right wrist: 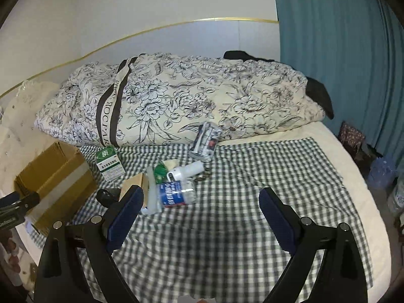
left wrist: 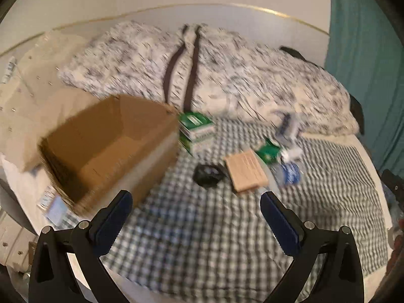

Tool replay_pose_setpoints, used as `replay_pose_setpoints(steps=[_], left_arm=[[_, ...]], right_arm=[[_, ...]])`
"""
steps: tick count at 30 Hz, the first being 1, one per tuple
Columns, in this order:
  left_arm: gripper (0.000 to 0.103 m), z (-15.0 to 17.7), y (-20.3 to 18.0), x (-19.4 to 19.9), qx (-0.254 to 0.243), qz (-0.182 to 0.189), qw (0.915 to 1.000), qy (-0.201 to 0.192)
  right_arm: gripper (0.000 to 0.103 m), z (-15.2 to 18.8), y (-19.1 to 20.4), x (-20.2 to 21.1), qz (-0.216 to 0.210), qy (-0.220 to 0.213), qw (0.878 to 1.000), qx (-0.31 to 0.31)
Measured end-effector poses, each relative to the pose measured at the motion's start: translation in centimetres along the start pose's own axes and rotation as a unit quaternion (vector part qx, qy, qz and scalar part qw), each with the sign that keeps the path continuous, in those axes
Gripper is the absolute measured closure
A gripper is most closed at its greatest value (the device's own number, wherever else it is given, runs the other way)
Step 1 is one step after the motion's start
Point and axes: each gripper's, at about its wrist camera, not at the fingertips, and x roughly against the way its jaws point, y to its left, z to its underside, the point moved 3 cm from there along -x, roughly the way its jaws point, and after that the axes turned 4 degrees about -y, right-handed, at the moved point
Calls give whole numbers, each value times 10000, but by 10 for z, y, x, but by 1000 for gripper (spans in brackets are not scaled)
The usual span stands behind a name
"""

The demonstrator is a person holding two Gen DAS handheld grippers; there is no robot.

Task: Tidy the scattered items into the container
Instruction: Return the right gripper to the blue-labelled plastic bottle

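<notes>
An open cardboard box (left wrist: 111, 146) (right wrist: 53, 176) stands on the checked cloth at the left. Scattered beside it lie a green-and-white medicine box (left wrist: 198, 131) (right wrist: 110, 164), a black object (left wrist: 208, 174) (right wrist: 106, 195), a small brown carton (left wrist: 246, 173) (right wrist: 136, 185), a green packet (left wrist: 267, 151) (right wrist: 159, 170), a blue-labelled plastic pack (left wrist: 287, 173) (right wrist: 176, 192), a white bottle (right wrist: 188, 170) and a grey pack (right wrist: 205, 142). My left gripper (left wrist: 197, 202) is open and empty above the cloth, near the box. My right gripper (right wrist: 202, 197) is open and empty, just in front of the items.
A folded floral quilt (right wrist: 176, 96) lies behind the items. The checked cloth (right wrist: 252, 176) covers the round bed. A teal curtain (right wrist: 341, 50) hangs at the right, with bags on the floor (right wrist: 378, 171) beside the bed.
</notes>
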Motion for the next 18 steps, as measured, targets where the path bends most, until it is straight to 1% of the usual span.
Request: replay_pose_setpoints(steps=[3,8,11,14,18], left_arm=[[0,10,-10,-8,-8,-64,10000,43],[0,21,-18,-36,-48,-45,9997,223],[0,25,-19,-60,-66,-19,9994,333],[0,27,-18,-85,-85,23,9989,451],[0,25,-13,-118,-132,23,9987,482]], right_arm=[[10,11,-4,0,-150,89,9998,-22],[10,31,3,-18,-269,338,9989,201],[10,41,14,-39,-388,477,9974,390],[10,47,22,-64,-506,606,9961,396],[9,49,34,-103,-687,668,9945,427]])
